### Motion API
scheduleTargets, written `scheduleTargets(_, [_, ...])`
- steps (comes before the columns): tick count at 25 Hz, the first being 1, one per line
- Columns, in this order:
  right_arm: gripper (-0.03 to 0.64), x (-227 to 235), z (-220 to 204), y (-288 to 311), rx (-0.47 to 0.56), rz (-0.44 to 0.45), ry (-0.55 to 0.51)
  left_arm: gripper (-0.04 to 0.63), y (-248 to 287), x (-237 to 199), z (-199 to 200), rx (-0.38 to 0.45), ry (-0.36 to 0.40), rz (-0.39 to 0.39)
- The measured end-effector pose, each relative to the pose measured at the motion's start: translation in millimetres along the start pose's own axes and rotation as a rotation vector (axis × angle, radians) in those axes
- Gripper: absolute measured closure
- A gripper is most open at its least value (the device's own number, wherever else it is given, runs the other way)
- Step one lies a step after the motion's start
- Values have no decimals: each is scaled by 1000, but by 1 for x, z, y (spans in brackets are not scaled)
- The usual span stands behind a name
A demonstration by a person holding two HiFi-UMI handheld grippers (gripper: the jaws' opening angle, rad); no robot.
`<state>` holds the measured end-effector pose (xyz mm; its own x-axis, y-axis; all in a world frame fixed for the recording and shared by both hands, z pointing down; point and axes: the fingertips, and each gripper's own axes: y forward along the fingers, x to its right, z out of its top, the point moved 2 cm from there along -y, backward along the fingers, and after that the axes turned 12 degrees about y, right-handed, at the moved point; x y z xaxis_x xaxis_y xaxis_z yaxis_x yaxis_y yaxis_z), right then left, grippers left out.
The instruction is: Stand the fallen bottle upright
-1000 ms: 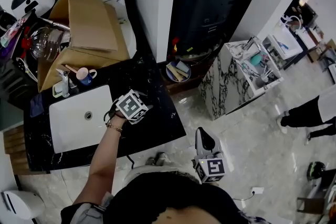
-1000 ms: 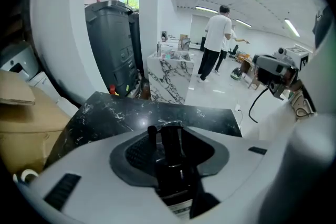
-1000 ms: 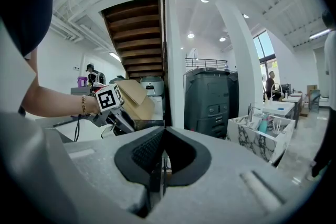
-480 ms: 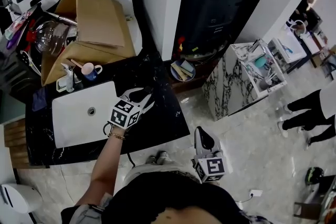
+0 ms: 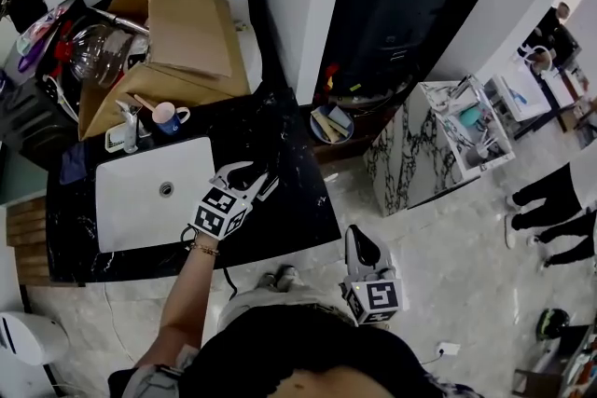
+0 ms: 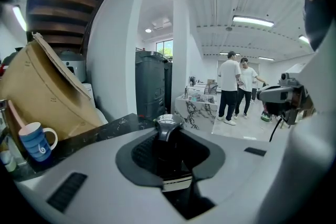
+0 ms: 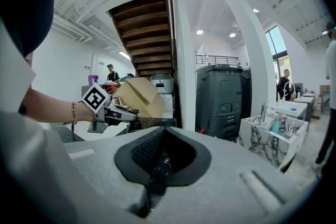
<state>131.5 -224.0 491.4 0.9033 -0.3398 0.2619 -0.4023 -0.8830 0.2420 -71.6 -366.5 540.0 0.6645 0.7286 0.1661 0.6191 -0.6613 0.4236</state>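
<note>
Left gripper (image 5: 248,179), jaws just closing, tight on dark bottle (image 6: 168,127), base hidden; right gripper (image 7: 160,164) seemingly closed, empty

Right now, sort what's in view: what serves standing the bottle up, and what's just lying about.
Job:
dark bottle, between the left tool's jaws, which have just been closing on it
black counter

Lying about:
blue mug
cardboard box
white sink
right tool, idle

Washroom-style corner: white sink (image 5: 131,214), mug (image 5: 169,117), black marble counter (image 5: 294,200).
</note>
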Motion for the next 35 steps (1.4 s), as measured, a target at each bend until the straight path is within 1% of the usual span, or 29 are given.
scheduleTargets(9, [612, -5, 0, 6, -9, 28, -9, 501, -6, 3, -6, 15, -13, 14])
scheduleTargets(12, [612, -6, 0, 8, -10, 36, -8, 433, -8, 4, -7, 14, -13, 13])
scheduleTargets(15, [612, -9, -1, 12, -13, 50, -10, 422, -13, 5, -12, 14, -24, 30])
scheduleTargets(17, [612, -12, -2, 14, -16, 61, -11, 402, -19, 6, -19, 7, -44, 46])
scheduleTargets(19, [612, -14, -1, 17, -19, 70, -14, 402, -28, 7, -24, 5, -77, 67])
scheduleTargets(21, [612, -16, -1, 20, -21, 81, -17, 402, -39, 11, -26, 20, -107, 87])
scheduleTargets(26, [612, -22, 1, 29, -20, 102, -19, 402, -68, 26, -25, 60, -111, 133])
scheduleTargets(28, [612, -23, 2, 32, -19, 110, -22, 403, -78, 28, -22, 87, -127, 161])
scheduleTargets(33, [612, -29, 3, 39, -26, 133, -27, 494, -105, 27, -17, 153, -153, 245])
scheduleTargets(35, [612, -30, 4, 41, -27, 139, -30, 505, -114, 27, -17, 165, -165, 269])
